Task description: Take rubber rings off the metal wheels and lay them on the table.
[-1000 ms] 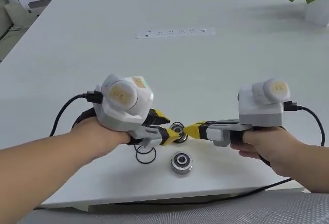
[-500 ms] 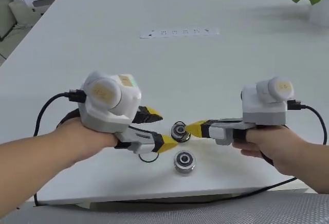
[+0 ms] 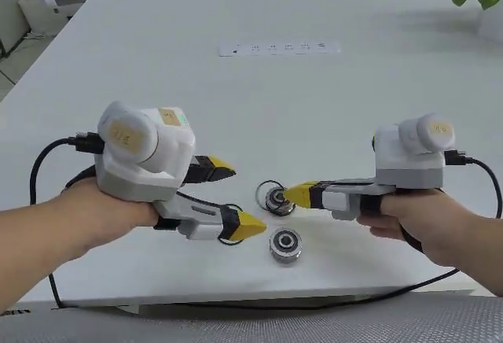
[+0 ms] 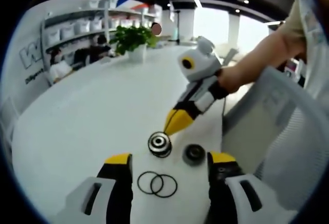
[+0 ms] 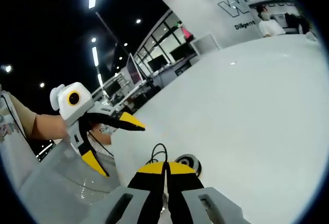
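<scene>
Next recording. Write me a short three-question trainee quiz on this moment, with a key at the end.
1. True or false: the jaws of the left gripper are shut.
2. How many loose black rubber rings lie on the white table between that gripper's jaws in the left gripper view? A one, B two, C four.
3. Fill in: of the two round metal wheels, the yellow tips of the right gripper are at the one ____ from the person.

Key: 1 false, they are open. 2 B. 3 farther; that is the farther wheel.
</scene>
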Demonstrator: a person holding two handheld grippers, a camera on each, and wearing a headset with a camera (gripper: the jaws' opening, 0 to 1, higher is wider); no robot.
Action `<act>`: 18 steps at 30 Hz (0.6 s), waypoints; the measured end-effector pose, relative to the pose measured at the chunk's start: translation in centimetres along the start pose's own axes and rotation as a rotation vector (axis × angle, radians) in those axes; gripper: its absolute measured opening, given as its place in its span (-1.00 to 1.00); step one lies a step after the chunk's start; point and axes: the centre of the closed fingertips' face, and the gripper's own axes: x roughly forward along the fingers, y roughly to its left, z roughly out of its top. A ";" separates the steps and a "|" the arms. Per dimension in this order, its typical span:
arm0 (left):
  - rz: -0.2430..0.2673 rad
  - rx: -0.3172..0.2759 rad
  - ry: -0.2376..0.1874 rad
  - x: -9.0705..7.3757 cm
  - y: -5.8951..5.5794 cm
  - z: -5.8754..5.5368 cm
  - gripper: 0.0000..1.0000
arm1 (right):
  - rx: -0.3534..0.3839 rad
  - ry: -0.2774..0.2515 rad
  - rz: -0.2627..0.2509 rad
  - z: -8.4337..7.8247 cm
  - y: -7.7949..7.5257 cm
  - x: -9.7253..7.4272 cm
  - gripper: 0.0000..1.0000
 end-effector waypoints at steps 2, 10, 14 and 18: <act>-0.002 -0.010 -0.004 -0.3 0.0 -0.1 0.25 | -0.002 0.003 0.004 0.1 0.2 0.1 -1.00; 0.017 -0.024 -0.005 -1.4 0.3 -0.6 0.33 | -0.012 0.020 0.029 0.4 1.0 0.6 -1.00; 0.022 -0.026 -0.002 -1.9 0.4 -1.0 0.37 | -0.018 0.035 0.045 0.4 1.5 1.1 -1.00; 0.032 -0.033 0.000 -2.4 0.6 -1.4 0.40 | -0.022 0.064 0.068 0.1 2.1 1.7 -1.00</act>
